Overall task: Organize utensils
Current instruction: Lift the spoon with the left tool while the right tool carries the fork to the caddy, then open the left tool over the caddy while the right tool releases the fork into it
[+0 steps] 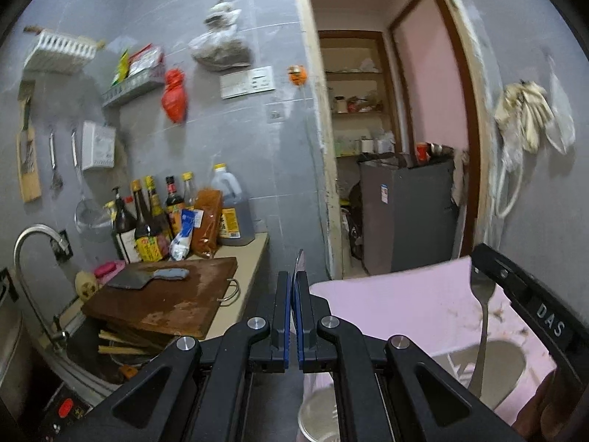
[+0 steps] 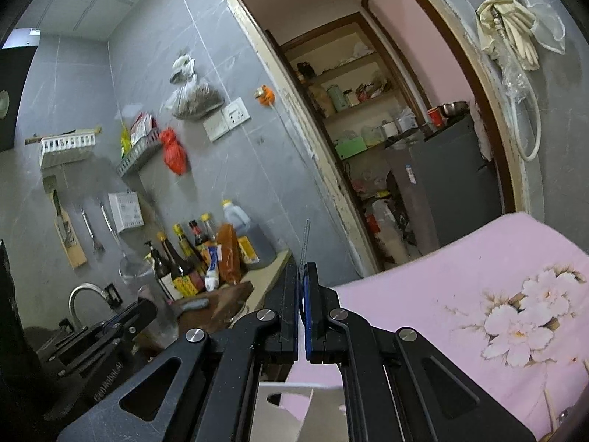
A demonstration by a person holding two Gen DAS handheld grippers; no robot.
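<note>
Left claw (image 1: pixel 294 316) is clamped on a thin utensil, edge-on; right claw (image 2: pixel 302 313) on a fork (image 1: pixel 482 316) (lower right) — rigid, light, slippery; grip mid-handle.

A home kitchen: left of the tongs, sauce bottles (image 1: pixel 154 221) crowd a counter beside a wooden chopping board (image 1: pixel 165 298) bearing a cleaver (image 1: pixel 147 278), with a curved tap (image 1: pixel 33 258) (over a sink), and a fridge (image 1: pixel 408 213) stands ahead through the doorway.
</note>
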